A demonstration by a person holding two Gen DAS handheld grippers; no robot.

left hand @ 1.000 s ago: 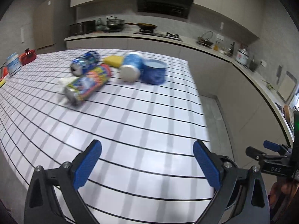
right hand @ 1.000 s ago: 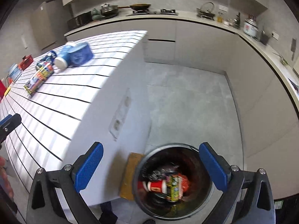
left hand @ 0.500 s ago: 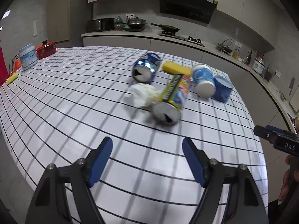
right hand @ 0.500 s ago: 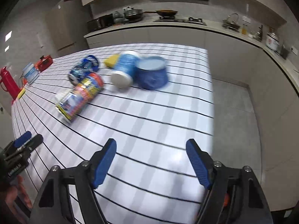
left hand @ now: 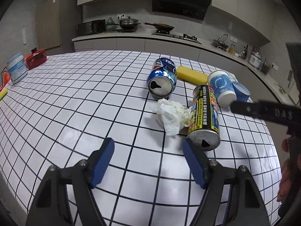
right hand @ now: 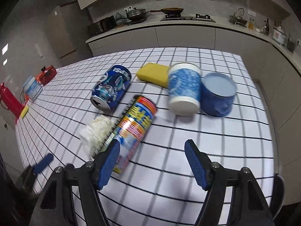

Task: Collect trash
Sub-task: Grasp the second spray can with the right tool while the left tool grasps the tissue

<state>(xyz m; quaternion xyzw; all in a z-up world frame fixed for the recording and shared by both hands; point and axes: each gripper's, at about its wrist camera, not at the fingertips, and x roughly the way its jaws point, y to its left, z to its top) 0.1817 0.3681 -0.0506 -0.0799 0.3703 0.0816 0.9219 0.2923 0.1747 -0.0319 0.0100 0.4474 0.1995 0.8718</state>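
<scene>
The left wrist view is sharp and shows the open mouths of the two cans; the right wrist view is blurred by movement and looks at the same heap from the other side, so it shows a red flask [right hand: 8,98] at the left edge that the other view does not give. In the left wrist view, a dark bar of the right gripper [left hand: 263,111] and part of a hand [left hand: 287,171] come in at the right edge.

The left gripper [left hand: 148,160] has its blue fingers [left hand: 102,162] about half apart, after just closing somewhat, with nothing between them; its right finger seems to be just in front of the tall can, and whether it touches I cannot tell. The right gripper [right hand: 152,163] also has just narrowed to a middle gap and holds nothing; its left finger overlaps the tall can in the picture.

The trash lies together in the middle right of the white worktop [left hand: 75,103], which has a black grid. There is a shiny blue soda can [left hand: 162,79] on its side, a tall printed metal can [left hand: 205,113] lying down, a crumpled white tissue [left hand: 173,114] touching it, a yellow rectangular sponge [left hand: 191,74], a paper cup [left hand: 222,86] with blue pattern on its side, and a dark blue round cup [left hand: 241,94] beside it
</scene>
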